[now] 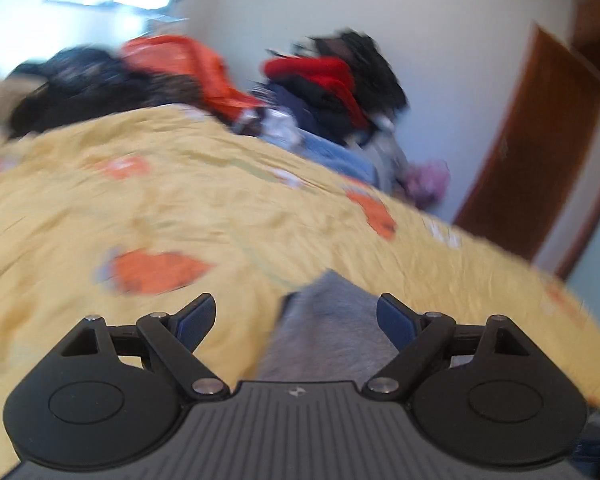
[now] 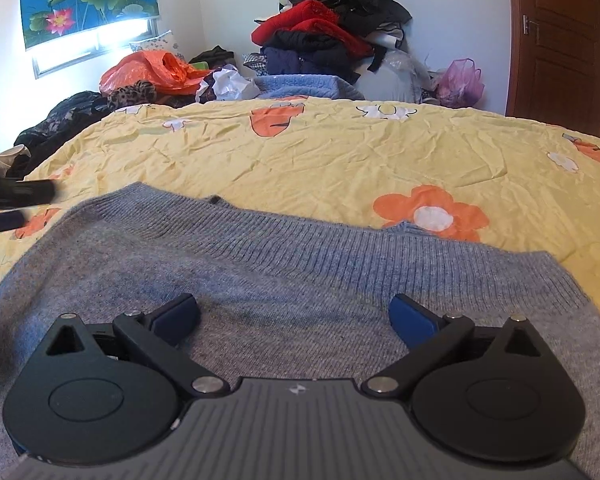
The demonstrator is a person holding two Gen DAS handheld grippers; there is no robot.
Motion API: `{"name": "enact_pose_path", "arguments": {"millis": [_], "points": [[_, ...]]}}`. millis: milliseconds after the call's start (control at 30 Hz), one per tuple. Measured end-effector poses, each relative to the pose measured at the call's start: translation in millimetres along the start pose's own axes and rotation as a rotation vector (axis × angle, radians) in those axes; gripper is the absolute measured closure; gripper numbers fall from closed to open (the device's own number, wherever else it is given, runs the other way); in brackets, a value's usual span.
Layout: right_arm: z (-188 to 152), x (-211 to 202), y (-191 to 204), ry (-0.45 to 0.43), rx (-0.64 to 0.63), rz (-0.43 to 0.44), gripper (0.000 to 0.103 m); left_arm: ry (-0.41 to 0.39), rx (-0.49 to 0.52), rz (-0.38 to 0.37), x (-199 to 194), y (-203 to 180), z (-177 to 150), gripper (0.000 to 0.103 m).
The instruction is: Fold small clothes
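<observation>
While the grey sweater (image 2: 284, 280) is lying flat on the yellow bed cover (image 2: 340, 152), the right gripper (image 2: 294, 316) is hovering over it, fingers spread, gripping nothing (left gripper (image 1: 296, 316) likewise released, over the sweater's edge).

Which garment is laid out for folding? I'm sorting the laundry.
The grey knit sweater, spread flat on the yellow floral bedsheet below the right gripper; the others sit heaped by the wall.

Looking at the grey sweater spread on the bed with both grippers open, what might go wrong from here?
The grey sweater lies on a wrinkled yellow bedsheet; a pinch by the right gripper may catch sheet too. The left gripper sits at the sweater's corner, its view blurred, so it could miss the edge.
</observation>
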State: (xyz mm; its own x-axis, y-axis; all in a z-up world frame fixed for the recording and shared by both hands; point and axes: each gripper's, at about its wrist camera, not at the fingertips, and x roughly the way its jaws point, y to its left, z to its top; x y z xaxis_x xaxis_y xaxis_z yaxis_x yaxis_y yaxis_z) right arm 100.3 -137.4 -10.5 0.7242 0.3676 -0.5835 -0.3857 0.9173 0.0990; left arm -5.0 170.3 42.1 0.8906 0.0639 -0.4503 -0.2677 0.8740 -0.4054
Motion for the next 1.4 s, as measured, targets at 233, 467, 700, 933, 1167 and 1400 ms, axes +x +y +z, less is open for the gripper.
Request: {"name": "enact_pose_path", "arguments": {"millis": [233, 467, 700, 933, 1167, 1400], "points": [[0, -2, -2, -0.004, 0.010, 0.008, 0.000, 0.088, -0.402, 0.025, -89, 79, -56, 0.015], [0, -4, -3, -0.012, 0.020, 0.008, 0.000, 0.129, -0.465, -0.090, -85, 60, -71, 0.015], [-1, -7, -4, -0.018, 0.030, 0.010, 0.000, 0.108, -0.552, -0.127, -66, 53, -72, 0.016], [0, -7, -4, -0.020, 0.035, 0.014, 0.000, 0.190, -0.572, -0.117, -44, 57, -84, 0.089], [0, -8, -2, -0.015, 0.025, 0.005, 0.000, 0.170, -0.425, -0.051, -45, 43, -74, 0.093], [43, -10, 8, 0.084, 0.113, 0.140, 0.008, 0.019, 0.129, -0.107, -77, -39, -74, 0.096]]}}
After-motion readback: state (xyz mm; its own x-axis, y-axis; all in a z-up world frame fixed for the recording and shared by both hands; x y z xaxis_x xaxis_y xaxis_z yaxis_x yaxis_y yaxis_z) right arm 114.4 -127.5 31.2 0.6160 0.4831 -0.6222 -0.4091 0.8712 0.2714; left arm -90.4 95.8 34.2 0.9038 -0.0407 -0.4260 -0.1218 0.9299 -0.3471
